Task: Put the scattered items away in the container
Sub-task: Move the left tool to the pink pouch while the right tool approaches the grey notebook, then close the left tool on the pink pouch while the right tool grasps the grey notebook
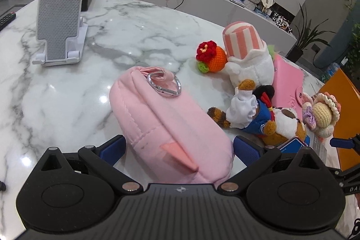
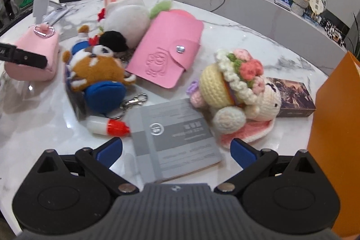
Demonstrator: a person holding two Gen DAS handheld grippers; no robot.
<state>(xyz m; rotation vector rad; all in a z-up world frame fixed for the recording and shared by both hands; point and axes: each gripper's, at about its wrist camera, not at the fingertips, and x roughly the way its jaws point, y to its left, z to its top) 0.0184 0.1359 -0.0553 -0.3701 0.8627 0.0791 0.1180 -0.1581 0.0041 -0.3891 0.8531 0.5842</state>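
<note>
The left gripper (image 1: 178, 147) has its jaws spread wide, one blue pad on each side of the near end of a pink fabric pouch (image 1: 166, 125); the pads stand just beside the pouch and do not appear to press it. The pouch lies on the white marble table (image 1: 135, 24), with a silver carabiner (image 1: 164, 86) clipped to the loop at its far end. To its right lies a brown plush toy in a blue outfit (image 1: 263, 118), and beyond that a large white plush with a pink striped hat (image 1: 247, 53), with a small orange crochet ball topped by a red flower (image 1: 211, 57) touching it. A white phone stand (image 1: 59, 30) sits well apart, on the far left. The right gripper (image 2: 175, 149) also has its jaws released and wide, holding nothing, poised over the near edge of a grey booklet (image 2: 173, 138) lying flat on the table. Just left of the booklet is a small white tube with a red cap (image 2: 108, 126), attached to a metal clasp (image 2: 133, 101). To the right, a cream crochet doll with a flower crown (image 2: 236, 91) lies on its side, against a dark printed box (image 2: 292, 96). Farther out is a pink snap-button card holder (image 2: 168, 51). An orange container wall (image 2: 335, 127) rises at the right edge.
</note>
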